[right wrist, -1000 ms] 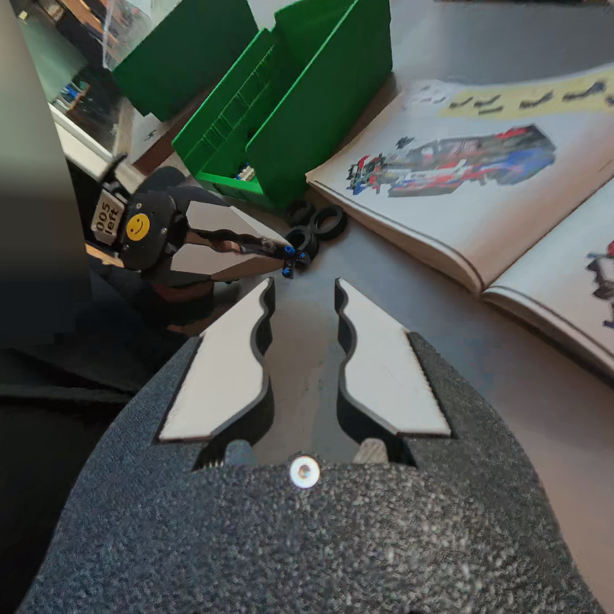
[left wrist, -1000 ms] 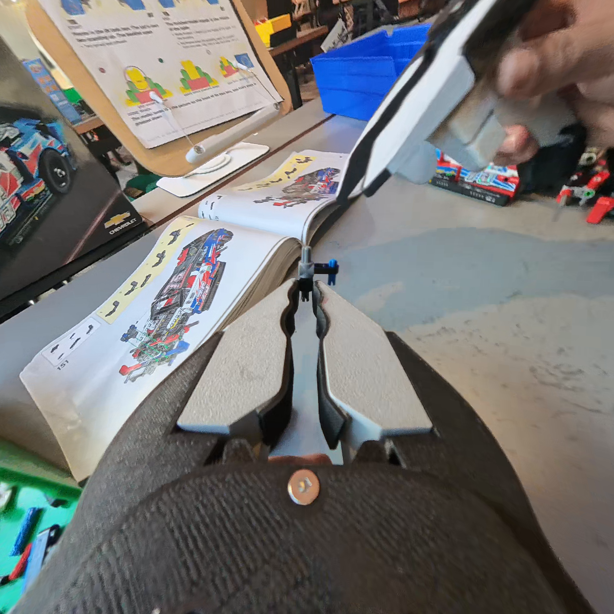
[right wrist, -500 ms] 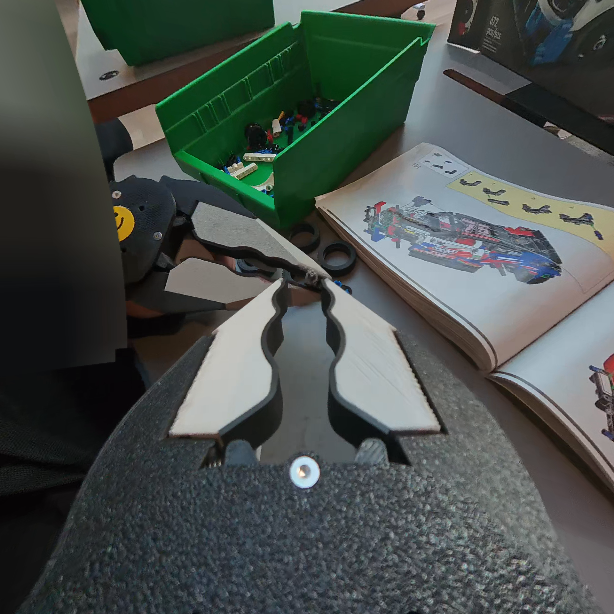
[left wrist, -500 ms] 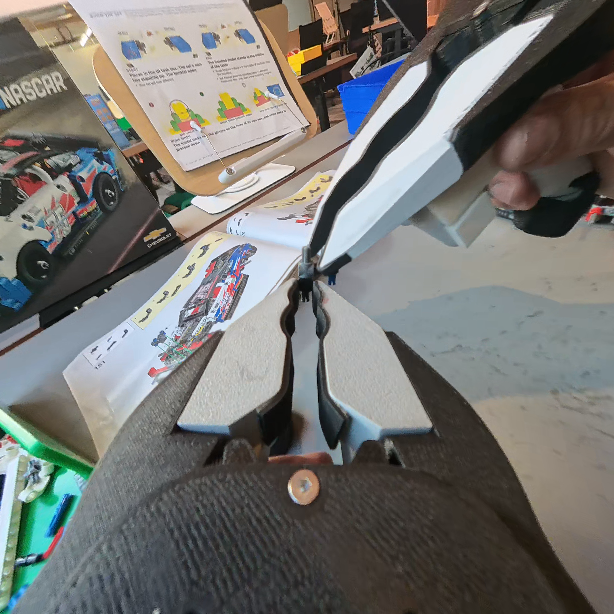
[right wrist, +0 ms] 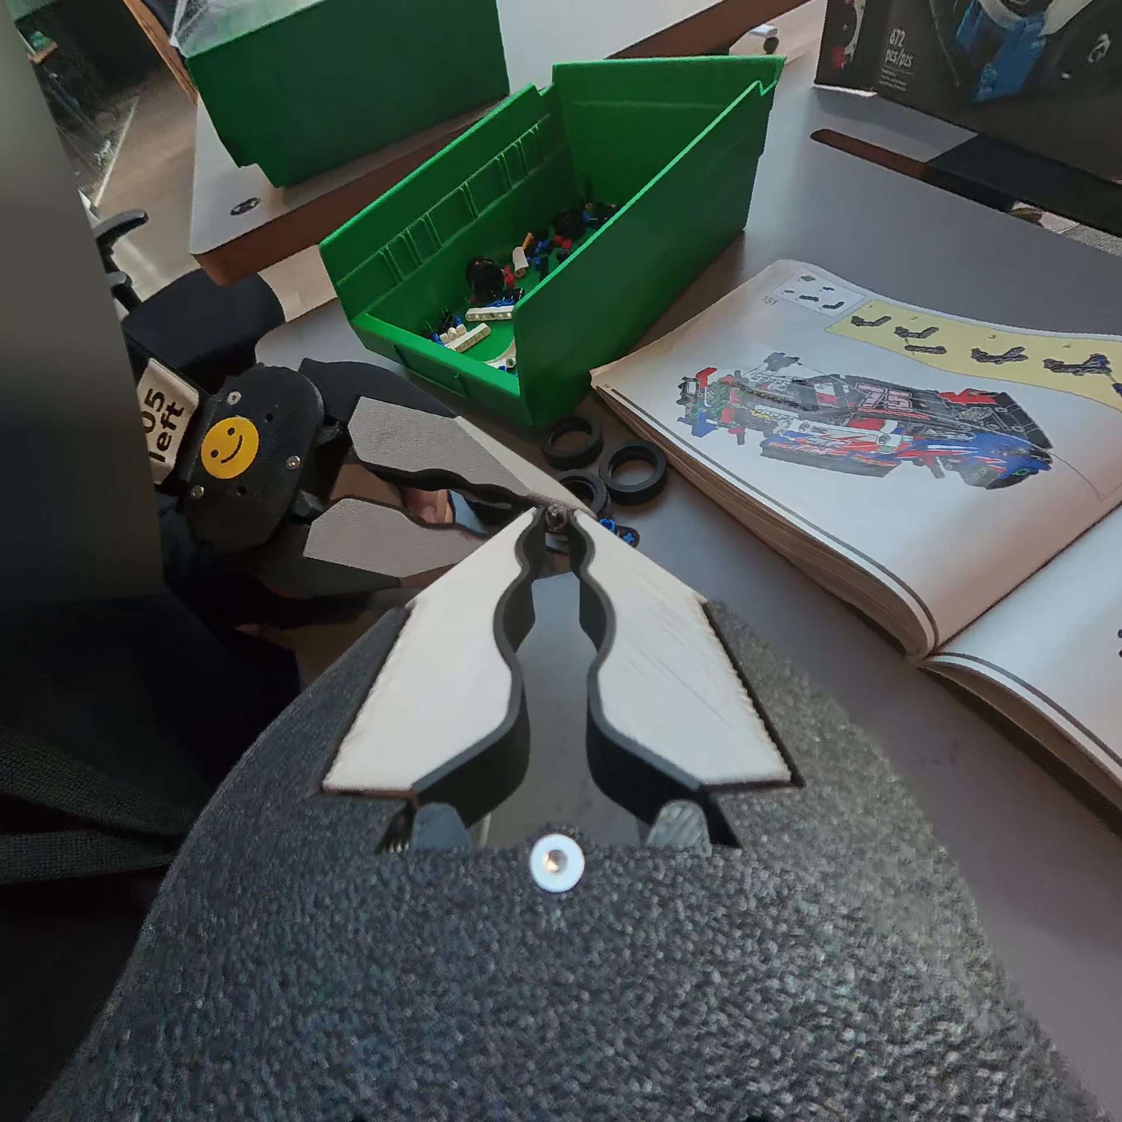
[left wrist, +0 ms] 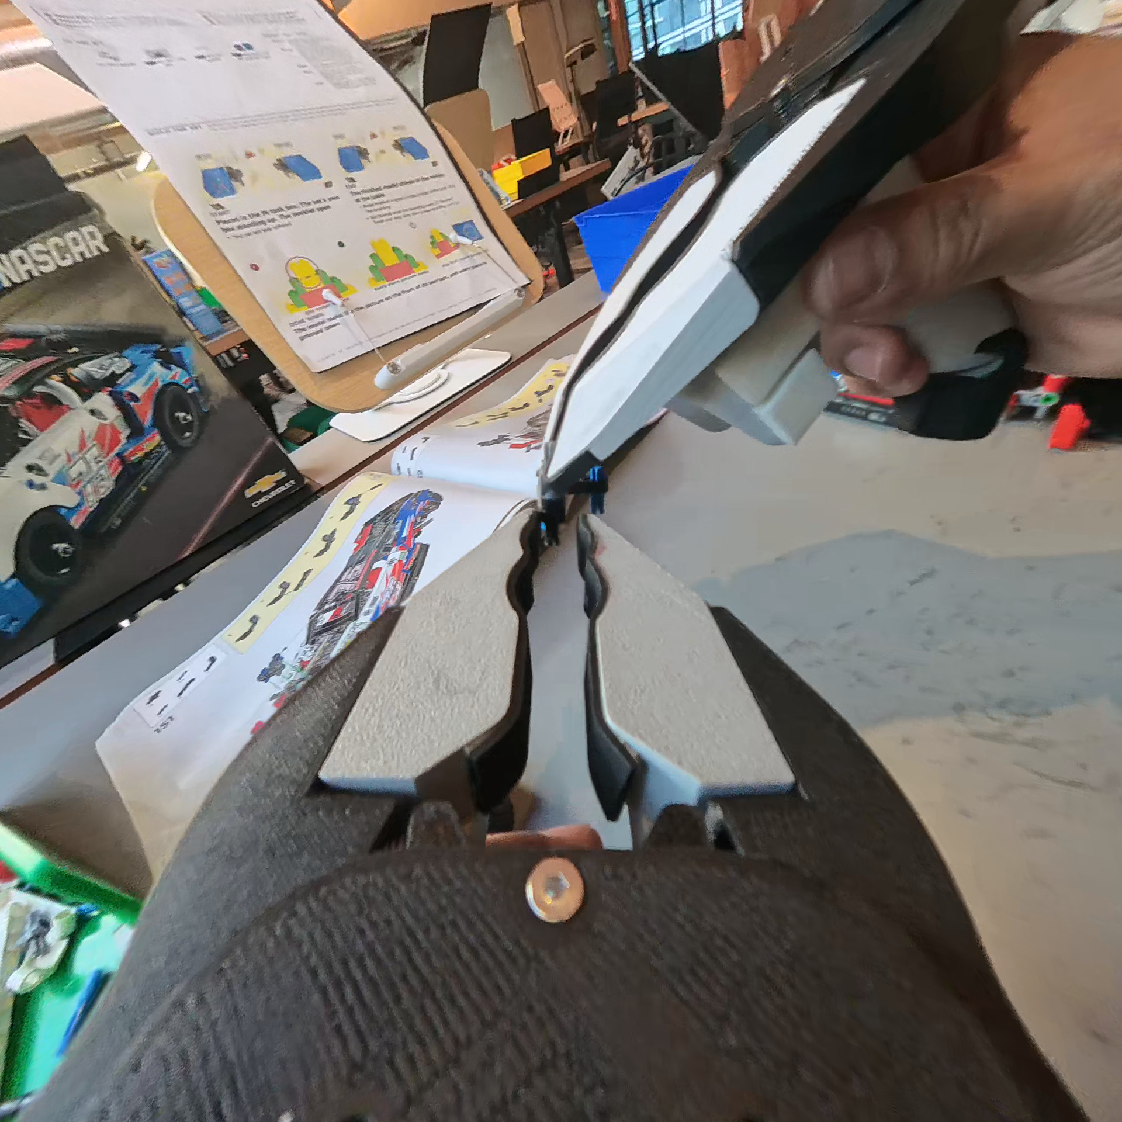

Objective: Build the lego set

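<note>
A small dark grey lego piece [left wrist: 551, 521] with blue pins [left wrist: 598, 486] is held above the grey table. My left gripper [left wrist: 557, 525] is shut on its lower end. My right gripper [left wrist: 546, 482], held by a hand, comes in from the upper right and pinches the piece's top. In the right wrist view my right gripper [right wrist: 554, 516] is shut on the grey piece [right wrist: 554, 516], and the left gripper [right wrist: 534, 503] meets it from the left. The open instruction booklet [right wrist: 850, 437] lies just beyond, also in the left wrist view [left wrist: 376, 564].
A green bin [right wrist: 637, 291] with several loose pieces stands behind three black tyres [right wrist: 631, 470]. A second green bin [right wrist: 340, 79] is farther back. The set's box [left wrist: 91, 425], a paper stand [left wrist: 340, 243], a blue bin [left wrist: 625, 237] and red pieces [left wrist: 1068, 425] ring the table. Less than 4 cm separates the two grippers' tips.
My right gripper has come in from open and apart, closed its fingers and now pinches the piece that the left gripper holds. Both views have risen a little.
</note>
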Motion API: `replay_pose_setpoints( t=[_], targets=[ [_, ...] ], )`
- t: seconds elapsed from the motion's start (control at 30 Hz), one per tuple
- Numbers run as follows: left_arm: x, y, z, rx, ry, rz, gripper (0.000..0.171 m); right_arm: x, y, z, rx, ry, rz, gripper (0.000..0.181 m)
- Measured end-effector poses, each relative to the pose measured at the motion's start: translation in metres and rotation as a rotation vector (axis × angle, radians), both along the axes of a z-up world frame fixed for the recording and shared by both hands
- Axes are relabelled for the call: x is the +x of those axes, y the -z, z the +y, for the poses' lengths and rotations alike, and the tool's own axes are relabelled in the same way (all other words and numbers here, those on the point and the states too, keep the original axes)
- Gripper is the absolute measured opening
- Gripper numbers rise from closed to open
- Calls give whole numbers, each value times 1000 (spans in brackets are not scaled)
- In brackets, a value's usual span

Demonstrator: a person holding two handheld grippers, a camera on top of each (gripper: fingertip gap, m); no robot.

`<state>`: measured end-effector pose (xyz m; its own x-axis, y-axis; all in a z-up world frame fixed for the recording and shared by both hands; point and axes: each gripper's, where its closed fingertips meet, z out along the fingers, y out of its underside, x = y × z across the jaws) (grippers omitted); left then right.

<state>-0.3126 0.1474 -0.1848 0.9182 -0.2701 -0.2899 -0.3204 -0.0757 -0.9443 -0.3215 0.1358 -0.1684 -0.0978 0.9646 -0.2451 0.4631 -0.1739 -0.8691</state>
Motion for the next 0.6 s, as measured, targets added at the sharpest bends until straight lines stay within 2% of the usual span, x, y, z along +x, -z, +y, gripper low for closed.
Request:
replay_pose_setpoints(
  t=[0.17, 0.23, 0.47, 0.6],
  targets=[
    [9, 8, -1, -47, 58, -17, 25, 27, -16, 8, -44, -32, 29, 6],
    [17, 12, -1, -68, 91, -8, 26, 48, -25, 9, -37, -59, 45, 6],
    [56, 19, -14, -68, 262, 70, 24, 154, -11, 23, 102, -118, -80, 6],
    [86, 34, -18, -113, 384, 148, 23, 207, -4, 22, 153, -144, -98, 6]
  ],
)
